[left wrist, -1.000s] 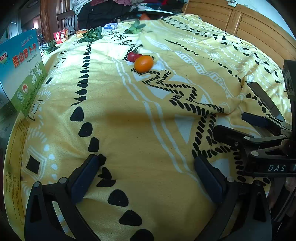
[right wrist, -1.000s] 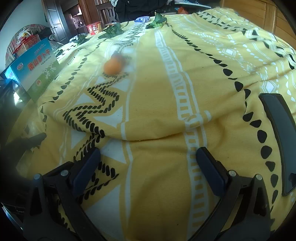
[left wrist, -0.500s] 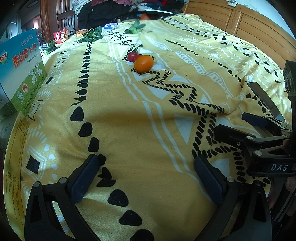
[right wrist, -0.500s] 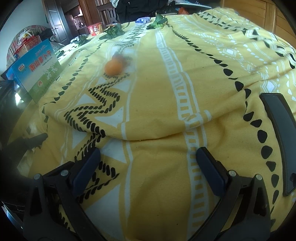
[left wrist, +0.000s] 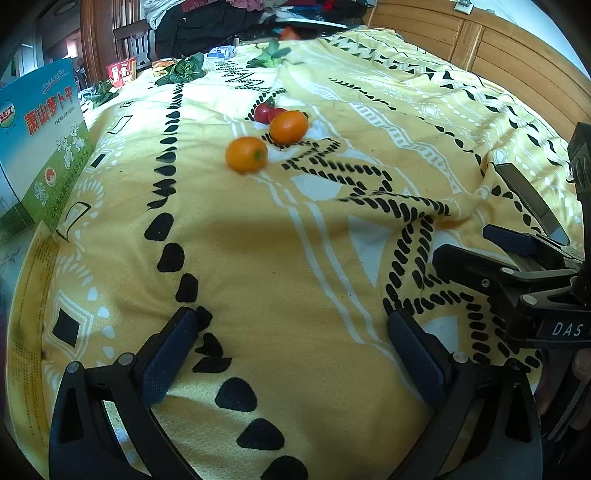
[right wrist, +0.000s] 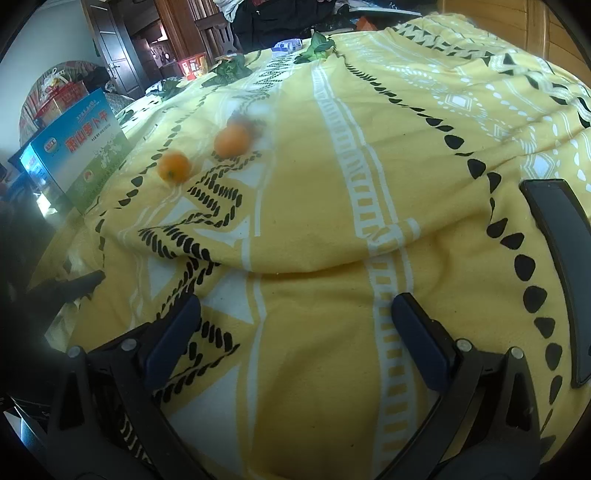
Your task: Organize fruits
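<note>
Well ahead of both sets of wide-apart, empty jaws, the yellow blanket [left wrist: 295, 258] carries two oranges [left wrist: 289, 126], one [left wrist: 246, 154] apart as if unsorted, and small red fruits [left wrist: 263, 112] touching the farther orange.

Yellow bedspread [left wrist: 295, 258] with black and white geometric print, wrinkled, covering bed. Wooden headboard [left wrist: 517, 55] along bedspread's right edge. Dark wooden chair [left wrist: 136, 44] and heaped clothes [left wrist: 207, 18] beyond bedspread's far end. Blue-green printed box [left wrist: 40, 147] upright at bedspread's left edge. Dark door [right wrist: 110, 55] behind box. Daylight bright across bedspread.
</note>
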A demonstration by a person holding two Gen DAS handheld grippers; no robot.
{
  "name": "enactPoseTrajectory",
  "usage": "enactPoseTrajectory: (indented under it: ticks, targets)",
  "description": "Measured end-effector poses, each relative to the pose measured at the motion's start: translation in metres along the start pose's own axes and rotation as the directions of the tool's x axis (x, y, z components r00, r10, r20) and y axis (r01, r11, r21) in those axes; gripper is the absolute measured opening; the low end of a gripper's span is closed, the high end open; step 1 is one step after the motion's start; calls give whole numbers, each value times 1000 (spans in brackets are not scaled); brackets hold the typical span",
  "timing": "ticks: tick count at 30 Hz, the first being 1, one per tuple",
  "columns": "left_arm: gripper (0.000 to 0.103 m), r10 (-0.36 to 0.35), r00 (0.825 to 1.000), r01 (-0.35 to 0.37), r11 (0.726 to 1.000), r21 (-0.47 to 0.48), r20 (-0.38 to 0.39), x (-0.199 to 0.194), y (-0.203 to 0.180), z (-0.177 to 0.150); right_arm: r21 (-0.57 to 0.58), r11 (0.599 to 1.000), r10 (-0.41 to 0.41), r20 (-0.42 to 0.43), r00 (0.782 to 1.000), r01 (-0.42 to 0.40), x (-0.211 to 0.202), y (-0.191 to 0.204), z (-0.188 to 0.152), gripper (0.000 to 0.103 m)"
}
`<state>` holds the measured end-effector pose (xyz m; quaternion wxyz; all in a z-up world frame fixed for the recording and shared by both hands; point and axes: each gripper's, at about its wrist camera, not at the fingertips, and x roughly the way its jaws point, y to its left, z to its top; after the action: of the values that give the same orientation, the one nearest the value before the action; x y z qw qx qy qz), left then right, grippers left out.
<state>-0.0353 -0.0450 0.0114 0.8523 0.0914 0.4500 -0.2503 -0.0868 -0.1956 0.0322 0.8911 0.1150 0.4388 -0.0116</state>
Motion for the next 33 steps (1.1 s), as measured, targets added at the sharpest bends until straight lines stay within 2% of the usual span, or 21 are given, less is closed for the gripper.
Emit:
enactPoseTrajectory:
  ticks: [26,31,33]
  targets:
    - [103,1,1000,-1,1000,-1,0,1,0,0,-6,1000,-5,-5,1000,5,2,2,1,103]
    - [103,0,1000,0,1000,-1,0,0,0,0,-25,999,-30,-19,999,29,6,5,3,103]
    - [103,-2,1000,2,1000,-3,1,0,0,0,-15,1000,-14,-14,1000,14,5,2,3,103]
